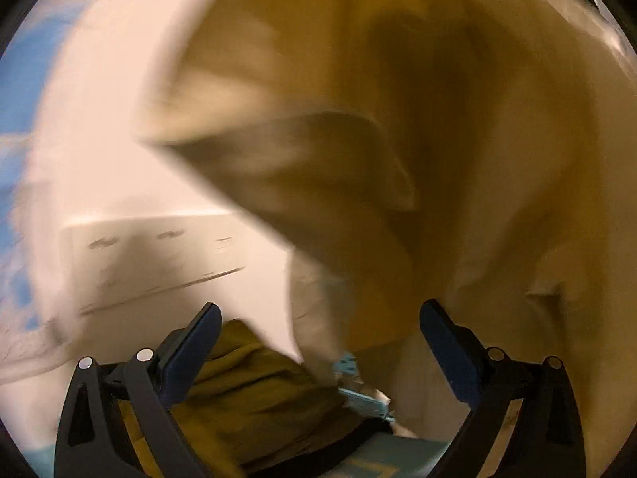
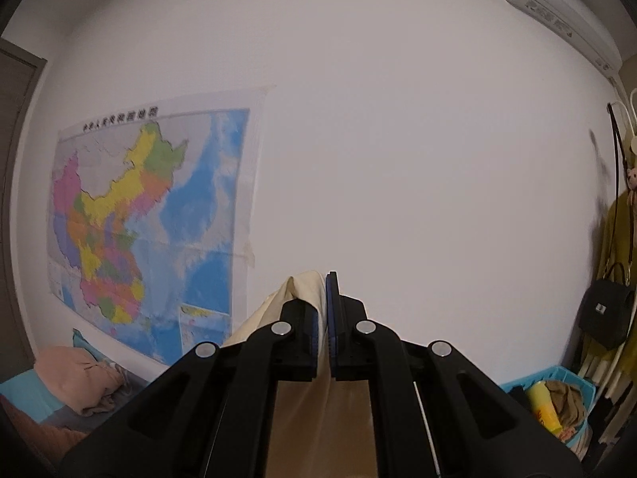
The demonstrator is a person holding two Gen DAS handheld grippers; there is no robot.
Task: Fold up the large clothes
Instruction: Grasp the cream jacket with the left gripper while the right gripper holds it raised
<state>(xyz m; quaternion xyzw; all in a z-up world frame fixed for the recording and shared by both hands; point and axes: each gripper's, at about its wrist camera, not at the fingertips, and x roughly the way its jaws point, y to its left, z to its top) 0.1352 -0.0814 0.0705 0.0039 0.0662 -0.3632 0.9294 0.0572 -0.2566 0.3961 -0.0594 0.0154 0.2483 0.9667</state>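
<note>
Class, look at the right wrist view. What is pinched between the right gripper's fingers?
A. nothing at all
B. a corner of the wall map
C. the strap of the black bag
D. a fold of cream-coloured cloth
D: the right gripper is shut on the cream-coloured cloth, which sticks up between its fingers and drapes over the left one.

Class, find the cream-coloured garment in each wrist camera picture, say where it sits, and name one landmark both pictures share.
Left wrist view: the cream garment, blurred, fills the centre and right, hanging above the open jaws.
Right wrist view: the cream garment sits bottom centre, pinched between the shut jaws.
Shared landmark: the wall map, at left edge and at left.
</note>
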